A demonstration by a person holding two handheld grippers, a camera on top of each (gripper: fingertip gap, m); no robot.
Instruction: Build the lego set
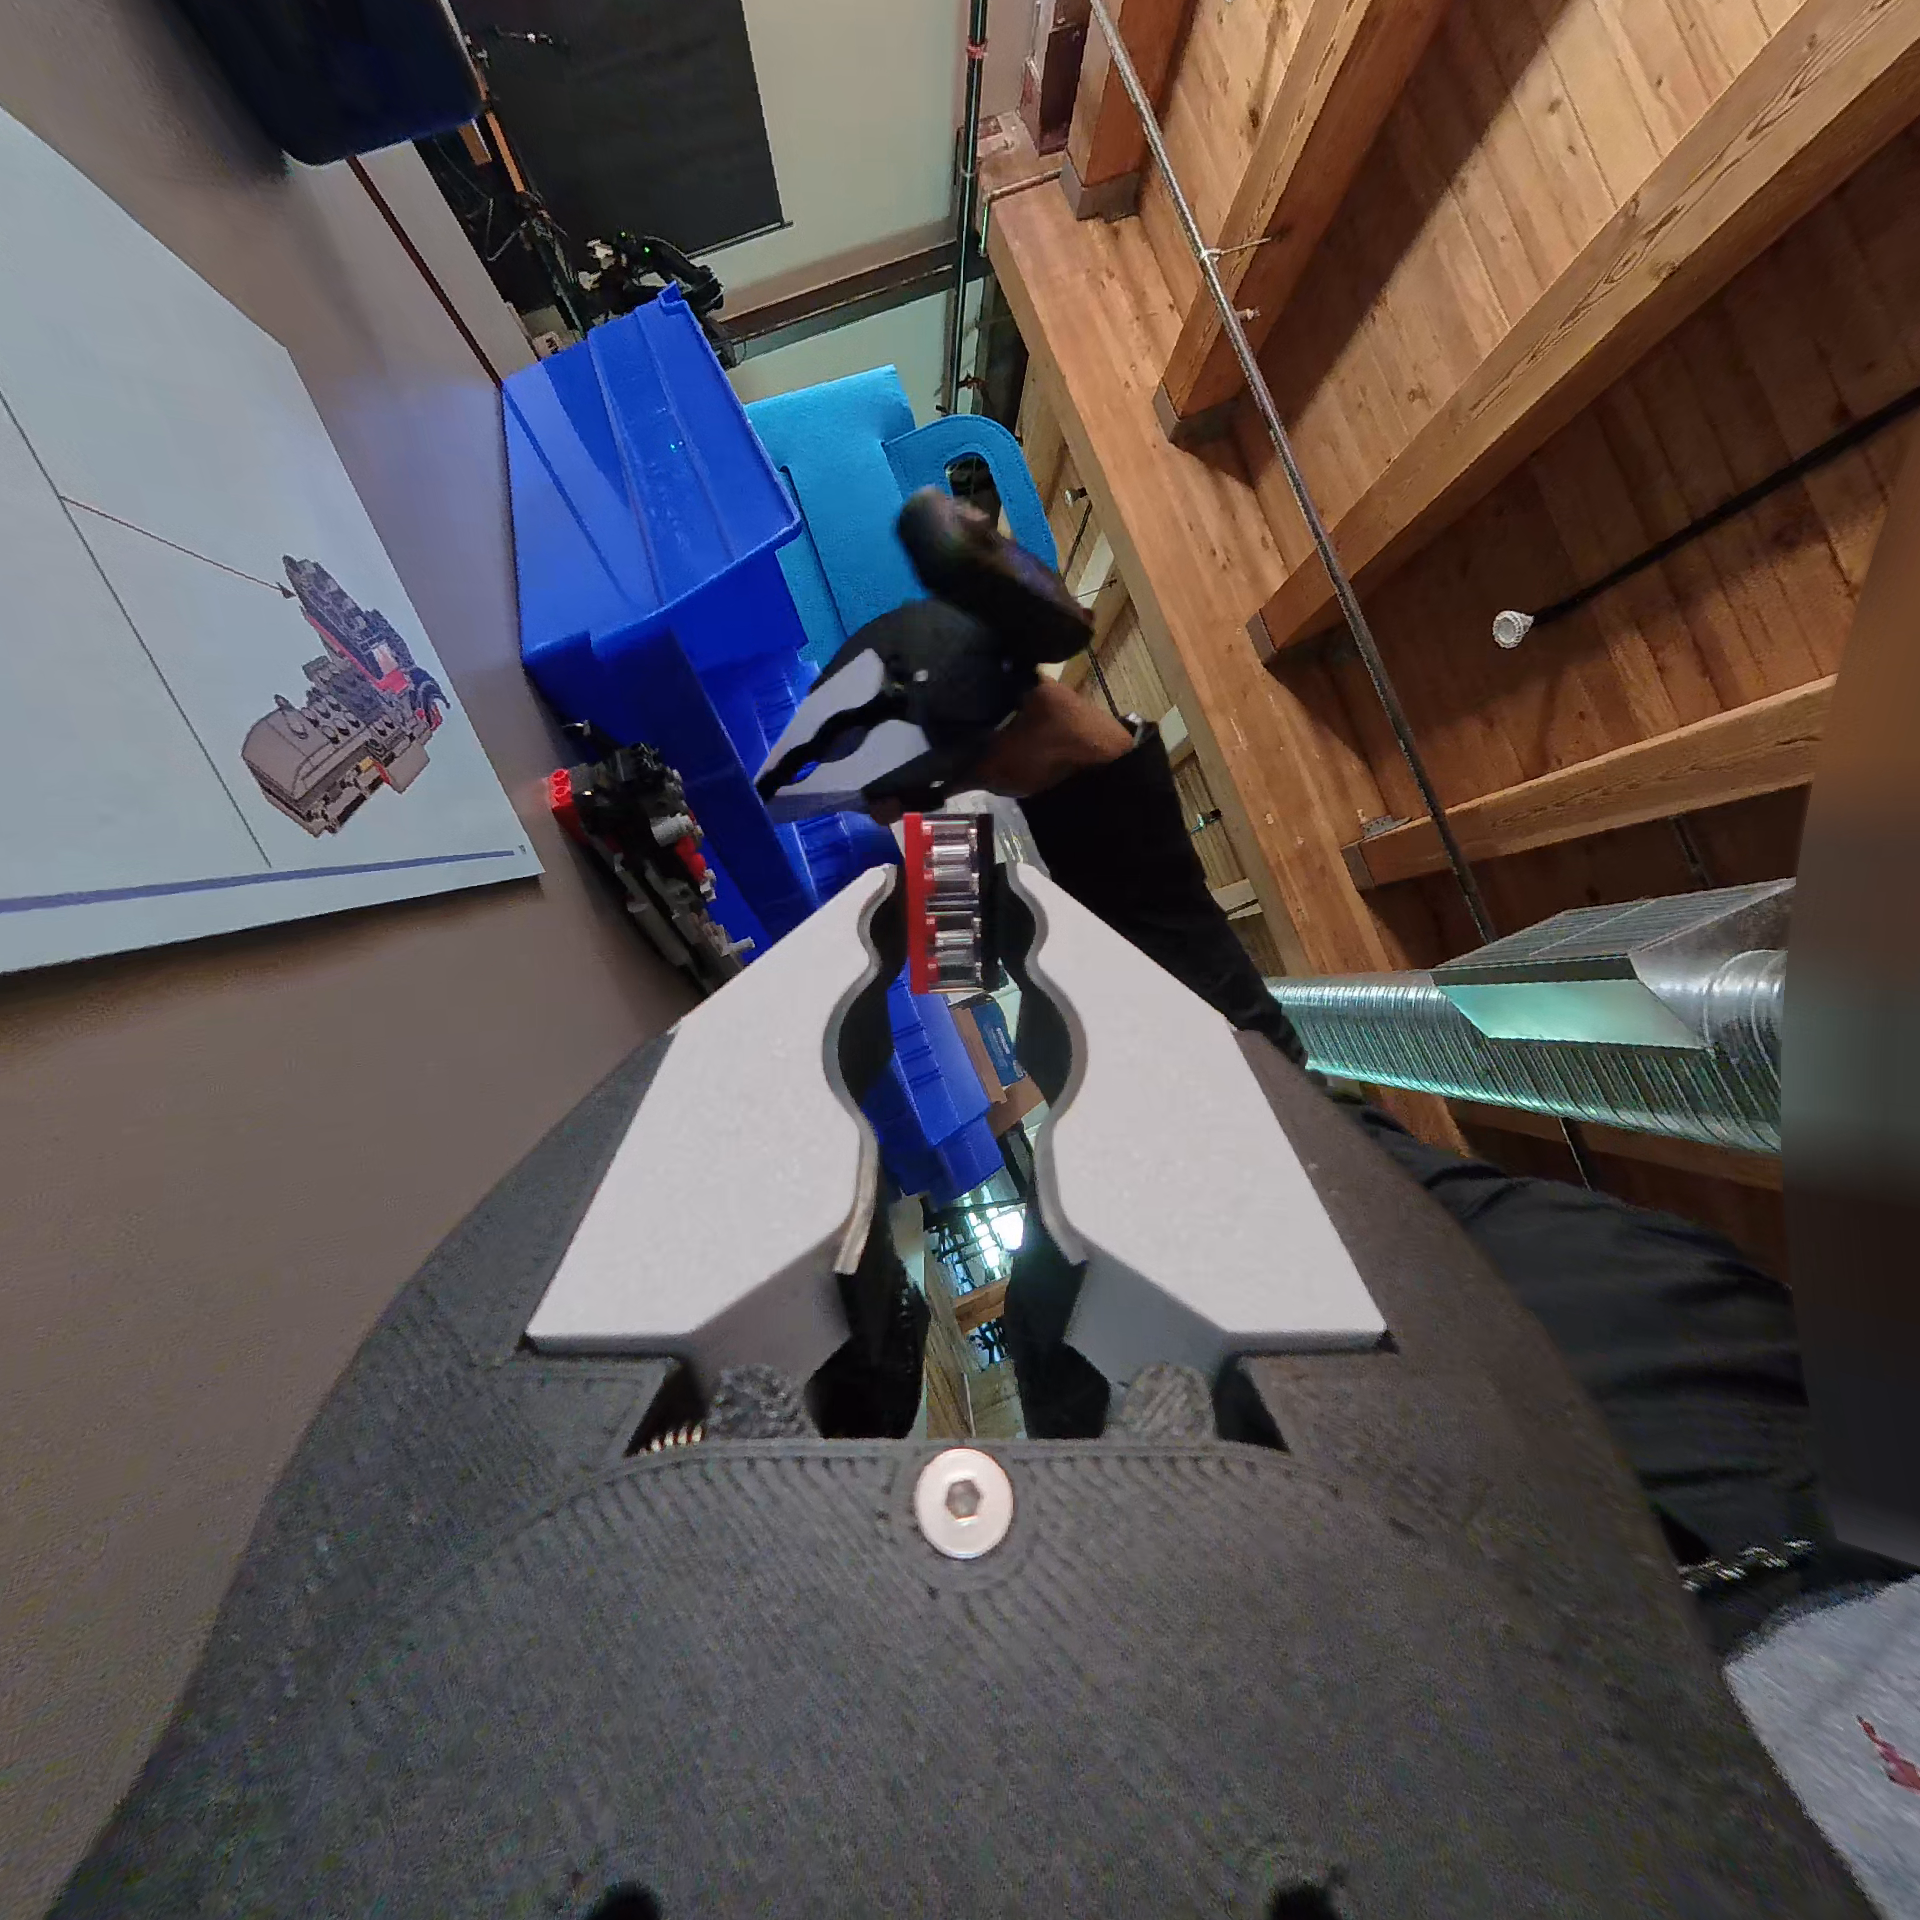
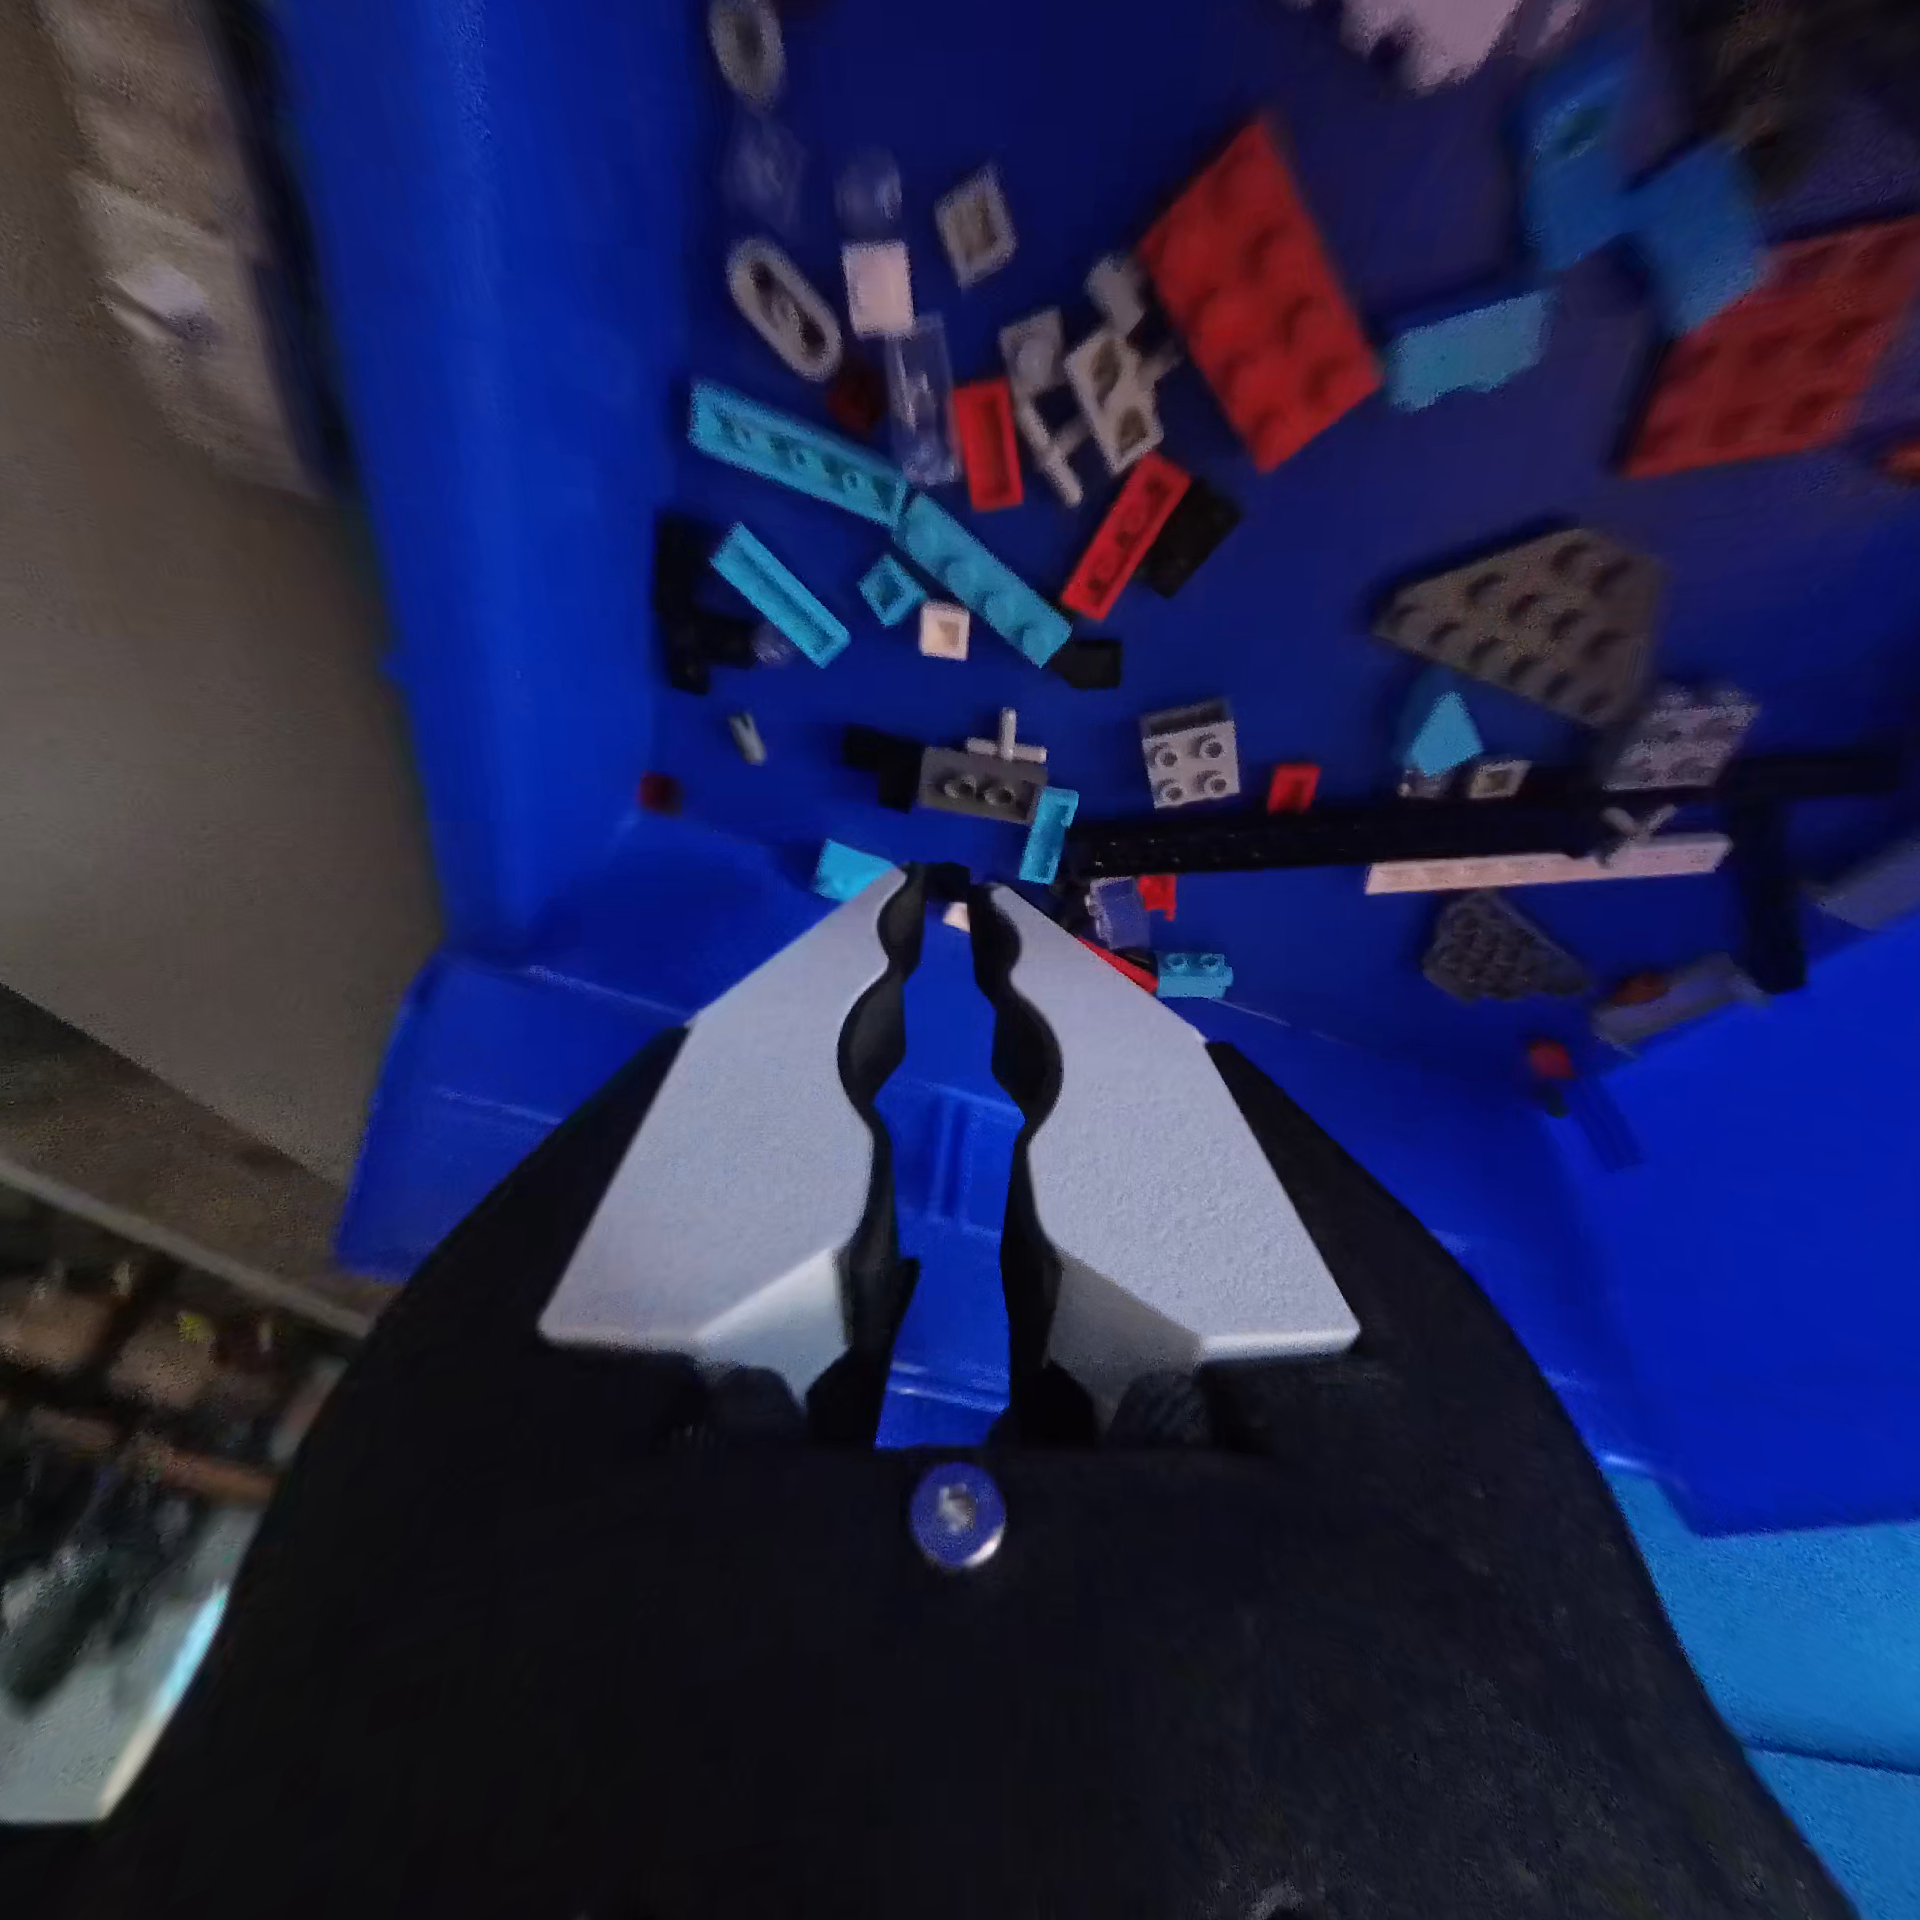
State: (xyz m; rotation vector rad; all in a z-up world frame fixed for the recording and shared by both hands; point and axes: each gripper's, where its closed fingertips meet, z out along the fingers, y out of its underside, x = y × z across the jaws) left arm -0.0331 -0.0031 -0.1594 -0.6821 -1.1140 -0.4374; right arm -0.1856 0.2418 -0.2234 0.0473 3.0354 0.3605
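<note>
In the left wrist view, the left gripper (image 1: 951, 914) holds a small red and clear lego piece (image 1: 948, 902) clamped between its jaws, lifted off the bench (image 1: 312, 1143). The partly built model (image 1: 649, 831) lies beside the blue bin (image 1: 644, 582), near the instruction sheet (image 1: 208, 623).

In the right wrist view, the right gripper (image 2: 940, 883) reaches into that bin among loose bricks (image 2: 1257, 291), its jaws nearly closed; whether they pinch anything cannot be told through the blur. It should probably single out one brick and grip it squarely.
</note>
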